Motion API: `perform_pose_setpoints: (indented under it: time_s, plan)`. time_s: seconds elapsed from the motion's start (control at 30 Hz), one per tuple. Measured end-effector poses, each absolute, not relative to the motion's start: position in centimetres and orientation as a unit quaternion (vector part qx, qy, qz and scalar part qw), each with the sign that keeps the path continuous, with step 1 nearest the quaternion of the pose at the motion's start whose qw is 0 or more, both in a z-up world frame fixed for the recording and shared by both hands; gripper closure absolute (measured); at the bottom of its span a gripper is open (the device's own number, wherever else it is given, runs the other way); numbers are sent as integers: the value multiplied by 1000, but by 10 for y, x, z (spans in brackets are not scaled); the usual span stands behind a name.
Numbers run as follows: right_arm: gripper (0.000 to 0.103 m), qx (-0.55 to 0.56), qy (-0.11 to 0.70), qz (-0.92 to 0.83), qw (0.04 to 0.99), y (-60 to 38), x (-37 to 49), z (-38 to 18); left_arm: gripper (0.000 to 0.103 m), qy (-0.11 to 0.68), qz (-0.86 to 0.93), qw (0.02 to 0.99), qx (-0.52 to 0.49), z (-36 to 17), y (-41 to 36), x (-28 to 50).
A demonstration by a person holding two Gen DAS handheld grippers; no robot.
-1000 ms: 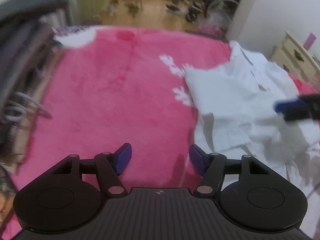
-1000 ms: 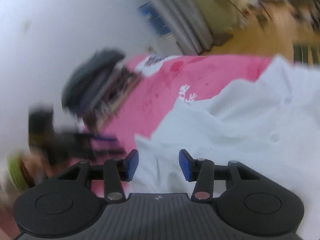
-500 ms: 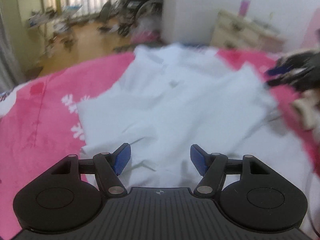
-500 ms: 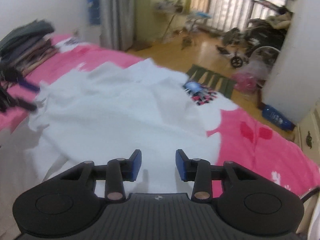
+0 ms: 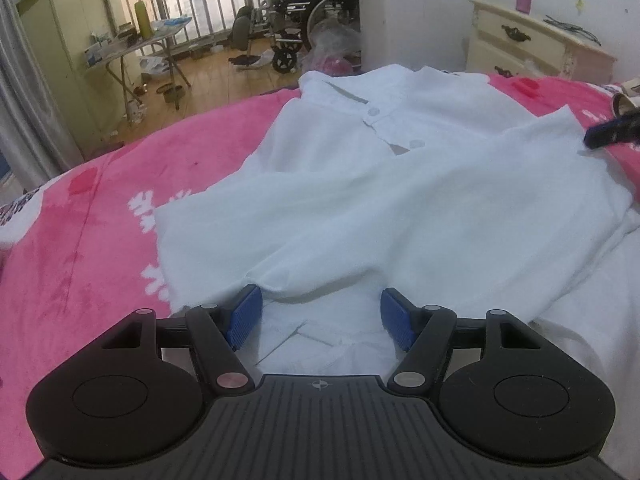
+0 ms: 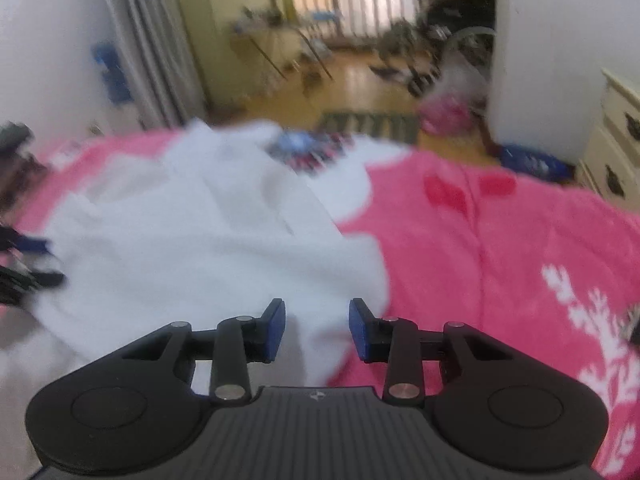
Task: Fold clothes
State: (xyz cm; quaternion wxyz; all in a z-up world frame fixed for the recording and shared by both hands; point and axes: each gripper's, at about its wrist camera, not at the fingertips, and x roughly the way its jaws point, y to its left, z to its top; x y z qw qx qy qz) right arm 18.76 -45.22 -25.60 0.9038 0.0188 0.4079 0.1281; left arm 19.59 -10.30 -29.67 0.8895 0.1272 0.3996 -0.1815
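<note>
White button-front cotton shirt (image 5: 400, 200) spread on pink fleece bed blanket (image 5: 92, 240), collar far, sleeve flaps lying across body w/ loose ridges. Left gripper (image 5: 320, 316) released, jaws wide apart, straddling a raised hem fold near shirt bottom. Right gripper (image 6: 317, 330) also released, nothing between jaws, hovering at shirt's right edge; that view blurred. Risks, judged: pinching only top layer, so lower layers drag & bunch; uneven lift btwn sides skewing the fold; fleece gripping fabric, pulling fresh creases; blur hints fast motion, so mis-aimed grab likely.
</note>
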Motion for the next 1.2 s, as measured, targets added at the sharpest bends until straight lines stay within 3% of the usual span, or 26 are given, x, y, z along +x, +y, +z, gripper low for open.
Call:
perform_pose_setpoints:
  time_s: [0.2, 0.43, 0.53, 0.57, 0.73, 0.87, 0.97, 1.1, 1.2]
  plan:
    - [65, 15, 453, 96, 886, -448, 196, -272, 36, 401, -180, 893, 98, -287, -96, 194]
    - [64, 15, 397, 146, 906, -428, 205, -201, 35, 397, -206, 894, 39, -241, -72, 221]
    - [64, 17, 397, 187, 898, -398, 240, -194, 22, 417, -199, 886, 29, -231, -81, 281]
    - [64, 10, 400, 194, 896, -384, 259, -196, 21, 424, -196, 884, 26, -227, -85, 302]
    - [64, 49, 415, 206, 885, -355, 340, -214, 21, 458, -156, 873, -69, -240, -100, 395]
    - [64, 104, 435, 216, 868, -348, 377, -232, 21, 451, -141, 871, -132, -265, -107, 427]
    - [63, 114, 446, 219, 860, -347, 389, -244, 22, 483, -129, 855, -137, -290, -114, 445]
    - [64, 141, 461, 245, 841, -352, 396, -256, 23, 469, -142, 861, -138, -298, -119, 450]
    - [64, 149, 466, 248, 836, -352, 395, -265, 31, 458, -158, 863, -142, -295, -121, 452]
